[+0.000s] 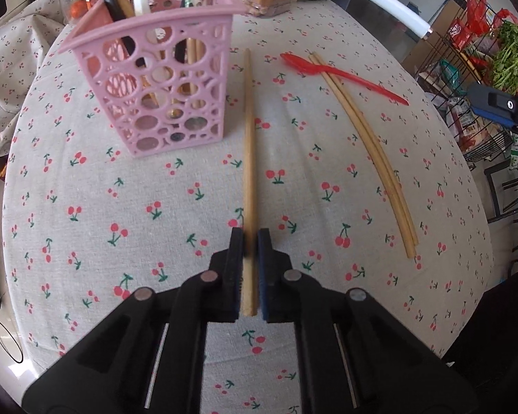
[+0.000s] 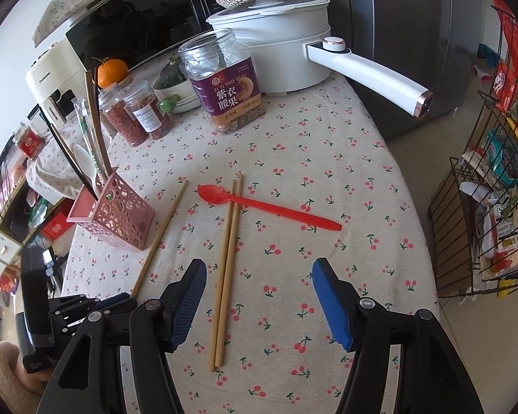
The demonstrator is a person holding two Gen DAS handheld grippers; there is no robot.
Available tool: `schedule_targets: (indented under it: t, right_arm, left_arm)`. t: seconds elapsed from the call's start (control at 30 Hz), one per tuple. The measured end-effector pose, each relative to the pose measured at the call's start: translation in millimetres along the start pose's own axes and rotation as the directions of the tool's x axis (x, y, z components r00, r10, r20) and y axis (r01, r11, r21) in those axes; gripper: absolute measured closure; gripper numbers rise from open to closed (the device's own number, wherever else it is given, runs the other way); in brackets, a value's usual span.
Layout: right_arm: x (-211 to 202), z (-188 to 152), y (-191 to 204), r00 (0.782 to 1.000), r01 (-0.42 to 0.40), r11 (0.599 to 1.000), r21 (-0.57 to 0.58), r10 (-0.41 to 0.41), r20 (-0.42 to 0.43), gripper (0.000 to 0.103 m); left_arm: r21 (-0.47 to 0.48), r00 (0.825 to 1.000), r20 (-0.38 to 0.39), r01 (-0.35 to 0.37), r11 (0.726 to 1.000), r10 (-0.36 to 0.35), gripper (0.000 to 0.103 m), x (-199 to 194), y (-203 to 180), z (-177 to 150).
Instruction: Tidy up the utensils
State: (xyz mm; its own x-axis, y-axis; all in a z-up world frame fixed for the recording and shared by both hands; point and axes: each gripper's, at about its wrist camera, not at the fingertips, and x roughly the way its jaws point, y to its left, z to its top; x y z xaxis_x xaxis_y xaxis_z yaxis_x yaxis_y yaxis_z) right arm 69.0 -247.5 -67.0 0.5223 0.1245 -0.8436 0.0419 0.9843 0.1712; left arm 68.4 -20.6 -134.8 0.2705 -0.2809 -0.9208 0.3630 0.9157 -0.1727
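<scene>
Black-armed left gripper (image 1: 250, 241), right gripper (image 2: 259, 269), blue ribbed pads, round rivets.

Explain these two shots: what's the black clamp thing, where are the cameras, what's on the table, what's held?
No robot: a person holds one two-finger tool in each hand, each with a camera looking along its fingers. The left view shows the left tool shut on a single chopstick lying on the tablecloth beside the pink basket of utensils. The right view shows the right tool open, holding nothing, above a chopstick pair with a red spoon lying across it. Jars and a white pot sit behind.
</scene>
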Motion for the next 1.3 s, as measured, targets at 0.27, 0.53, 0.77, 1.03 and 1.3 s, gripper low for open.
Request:
schedule_targets:
  t: [0.27, 0.53, 0.77, 1.03, 1.3]
  right_arm:
    - [7, -1, -19, 0.999, -0.011, 0.999, 0.032, 0.012, -0.042, 0.038]
    - [11, 4, -21, 0.998, -0.016, 0.999, 0.038, 0.018, -0.056, 0.038]
    - [18, 7, -24, 0.997, -0.013, 1.0, 0.015, 0.014, -0.076, 0.037]
    - [13, 11, -36, 0.998, 0.001, 1.0, -0.011, -0.002, -0.06, 0.037]
    - [15, 15, -47, 0.998, 0.029, 1.0, -0.01, -0.029, -0.056, 0.037]
  left_arm:
    - [0.041, 0.989, -0.14, 0.06, 0.997, -0.054, 0.094, -6, -22, -22]
    - [0.077, 0.997, -0.08, 0.022, 0.997, -0.016, 0.059, -13, -36, 0]
    - [0.126, 0.996, -0.005, -0.087, 0.988, 0.088, 0.059, 11, -72, 57]
    - [0.101, 0.98, -0.059, -0.185, 0.978, 0.191, 0.074, 58, -81, 107]
    - [0.045, 0.981, -0.108, -0.16, 0.986, 0.164, 0.096, 62, -76, 119]
